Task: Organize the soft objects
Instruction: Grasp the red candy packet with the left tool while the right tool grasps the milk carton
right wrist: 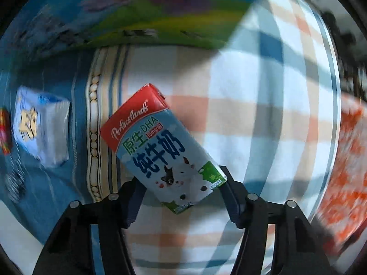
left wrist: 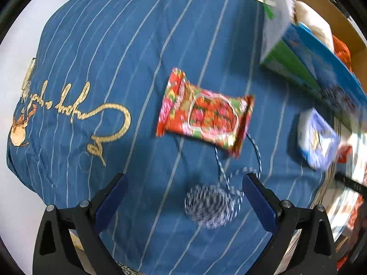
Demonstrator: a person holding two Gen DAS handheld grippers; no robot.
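Left tool [left wrist: 184, 184] is hanging over a blue pinstriped cloth [left wrist: 128, 52] with gold script stitched on it, and its jaws are spread wide with nothing gripped. A ball of blue-and-white twine [left wrist: 211, 206] sits on the cloth right between the two fingers, closer to the right one, not touched by either as far as I can see. A loose strand runs from it up to a red flowery snack packet [left wrist: 204, 112] lying flat a bit farther out. Off to the right there's a small white-and-blue tissue pack [left wrist: 317, 138], and behind that a big blue-and-green box [left wrist: 305, 68] leaning along the far right edge. The cloth lies on a white table [left wrist: 23, 52], which shows on the left.

Right tool [right wrist: 181, 190] is clenched on a milk carton [right wrist: 160, 146]: red top, pale blue body, a cartoon cow on it. Both pads press on the carton's near end, and it sticks out tilted toward the far left. Under it is a checked cloth [right wrist: 240, 105] in orange, blue and white, all pretty blurred. The same tissue pack [right wrist: 41, 126] shows on the left side on the blue cloth, and something orange-patterned [right wrist: 348, 167] sits at the right edge, too smeared to tell what it is.
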